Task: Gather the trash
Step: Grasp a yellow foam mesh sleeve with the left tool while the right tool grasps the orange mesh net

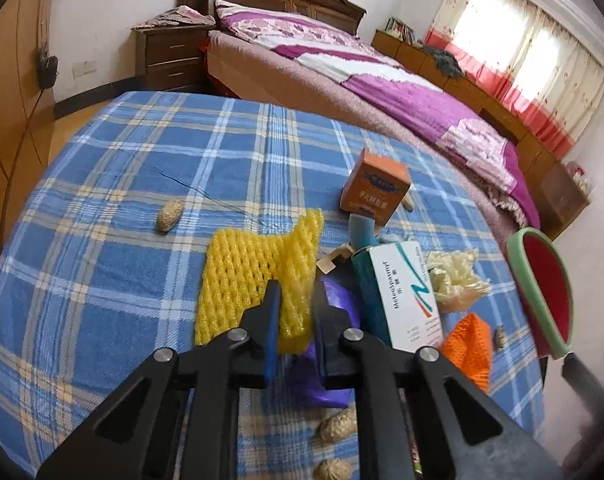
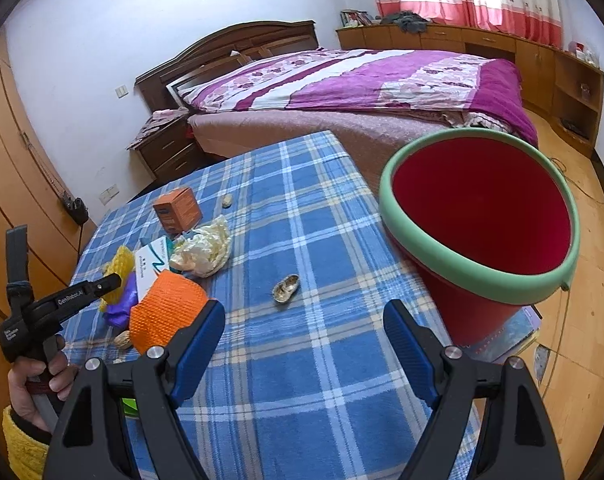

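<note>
Your left gripper (image 1: 296,304) pinches the yellow foam net (image 1: 254,276) at the pile's left: pickup step. Right gripper (image 2: 304,344) gapes wide, empty. Next, carry the net right to the red bucket (image 2: 482,216).

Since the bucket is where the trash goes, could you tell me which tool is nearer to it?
Right. The right tool hangs open just beside the red bucket; the left tool, gripping the yellow foam net, is across the trash pile.

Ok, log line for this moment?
left gripper: shut on yellow foam net | right gripper: open, empty | bucket: empty
</note>
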{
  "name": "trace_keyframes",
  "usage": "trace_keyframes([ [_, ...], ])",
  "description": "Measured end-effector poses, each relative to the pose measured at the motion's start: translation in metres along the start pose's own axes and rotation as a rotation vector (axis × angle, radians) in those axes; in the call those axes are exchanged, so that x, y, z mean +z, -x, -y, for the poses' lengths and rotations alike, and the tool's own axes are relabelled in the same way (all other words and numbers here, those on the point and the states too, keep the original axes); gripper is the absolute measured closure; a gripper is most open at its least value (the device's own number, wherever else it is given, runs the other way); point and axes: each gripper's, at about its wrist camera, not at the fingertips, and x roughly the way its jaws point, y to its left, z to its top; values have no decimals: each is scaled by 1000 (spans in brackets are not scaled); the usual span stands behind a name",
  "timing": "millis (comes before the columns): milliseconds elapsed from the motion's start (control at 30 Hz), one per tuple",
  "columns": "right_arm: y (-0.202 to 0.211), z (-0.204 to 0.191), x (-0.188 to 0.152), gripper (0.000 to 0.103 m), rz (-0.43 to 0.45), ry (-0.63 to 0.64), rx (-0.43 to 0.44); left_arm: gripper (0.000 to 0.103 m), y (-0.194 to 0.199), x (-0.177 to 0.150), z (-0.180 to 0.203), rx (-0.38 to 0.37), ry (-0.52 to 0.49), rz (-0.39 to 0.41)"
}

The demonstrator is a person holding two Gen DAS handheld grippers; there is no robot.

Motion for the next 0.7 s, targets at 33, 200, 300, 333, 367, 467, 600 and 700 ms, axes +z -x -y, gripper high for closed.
trace_keyframes([
  [33, 0, -2, 0, 20, 0, 7, 4, 91, 5, 0, -1, -8, 1, 13],
  [200, -4, -21, 2, 20, -3, 53, 41, 91, 26, -1, -2, -18, 9, 60],
  [300, -9, -35, 1, 20, -13, 83, 72, 91, 38, -2, -4, -26, 17, 80],
  [333, -11, -40, 1, 20, -18, 96, 83, 91, 42, -3, -5, -27, 18, 88],
  [367, -15, -47, 0, 20, -28, 110, 98, 91, 45, -3, -5, -27, 18, 93],
  [467, -25, -63, -3, 19, -55, 145, 136, 91, 53, -6, -6, -25, 23, 104],
  [600, -39, -81, -10, 14, -87, 182, 164, 91, 60, -10, -11, -18, 31, 110],
  [700, -49, -90, -14, 14, -110, 200, 170, 91, 64, -12, -15, -19, 44, 113],
])
